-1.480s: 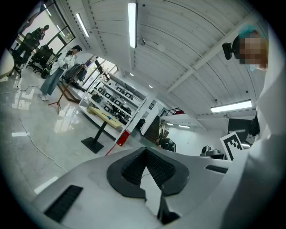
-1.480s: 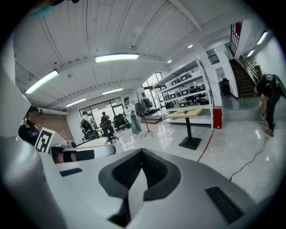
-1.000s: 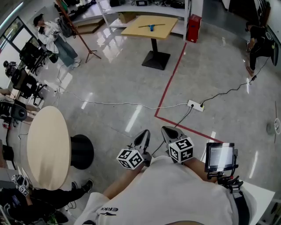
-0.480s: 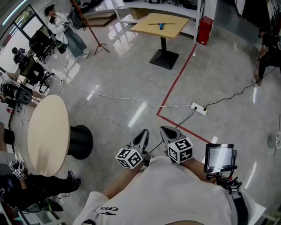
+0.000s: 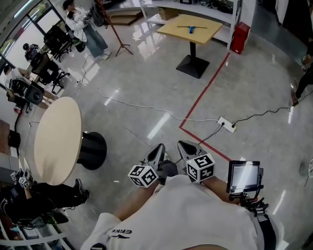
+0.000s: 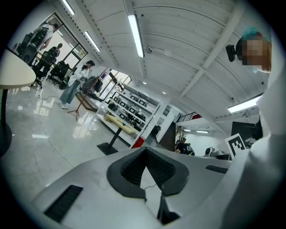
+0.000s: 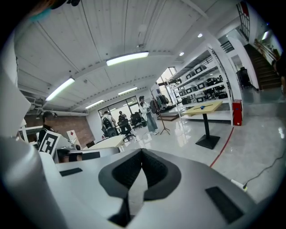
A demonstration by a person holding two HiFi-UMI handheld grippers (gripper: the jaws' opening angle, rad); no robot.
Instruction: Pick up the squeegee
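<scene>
Since the head view has swung, the round table (image 5: 57, 139) and far square table (image 5: 205, 27) sit further right than a second ago; the approach has barely begun. The left gripper (image 5: 157, 150) and right gripper (image 5: 185, 146) stay closed, empty, at the torso (image 5: 190, 215). On that square table, well away, lies what looks like the squeegee (image 5: 191, 29).

The squeegee (image 5: 191, 29) lies on the square table (image 5: 203, 35) at the far end of the floor, with shelves (image 5: 220, 13) behind it and a tape line (image 5: 203, 93) running from the table's right side back toward the person. The power strip (image 5: 226, 124) sits just right of the line's corner, and the round table (image 5: 56, 139) stands well apart at the left. The left gripper (image 5: 159, 148) and right gripper (image 5: 185, 145) are side by side nearest the person, a screen (image 5: 243, 177) to their right.
</scene>
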